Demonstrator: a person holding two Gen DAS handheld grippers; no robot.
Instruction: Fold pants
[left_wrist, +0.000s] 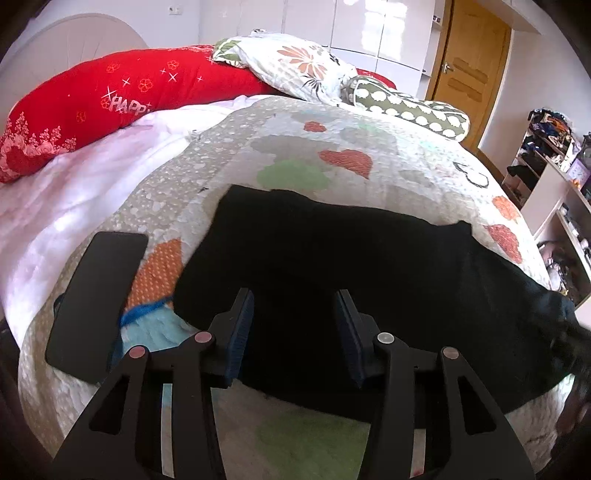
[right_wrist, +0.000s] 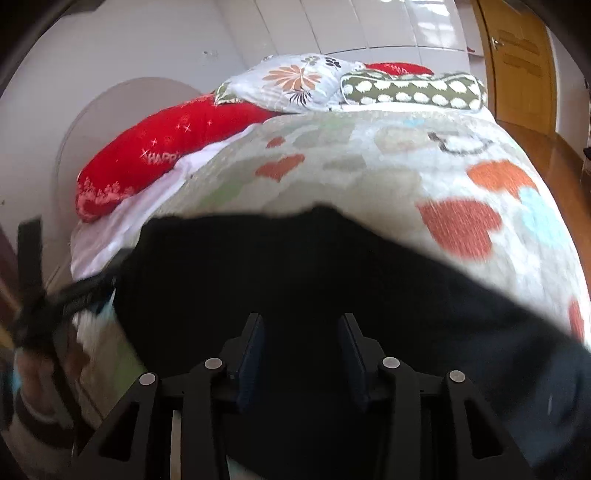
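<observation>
Black pants (left_wrist: 332, 258) lie spread across a heart-patterned blanket (left_wrist: 332, 147) on a bed. My left gripper (left_wrist: 295, 317) is open, its jaws apart just above the near edge of the pants, holding nothing. In the right wrist view the pants (right_wrist: 295, 266) fill the lower frame and run off to the right. My right gripper (right_wrist: 301, 339) is open over the dark cloth, with nothing between its jaws. The left gripper (right_wrist: 48, 306) shows blurred at the left edge of the right wrist view.
A black phone (left_wrist: 96, 302) lies on the blanket left of the pants. A red pillow (left_wrist: 110, 99), a floral pillow (left_wrist: 295, 62) and a green dotted bolster (left_wrist: 410, 107) sit at the head. Shelves (left_wrist: 554, 177) and a wooden door (left_wrist: 469, 62) stand to the right.
</observation>
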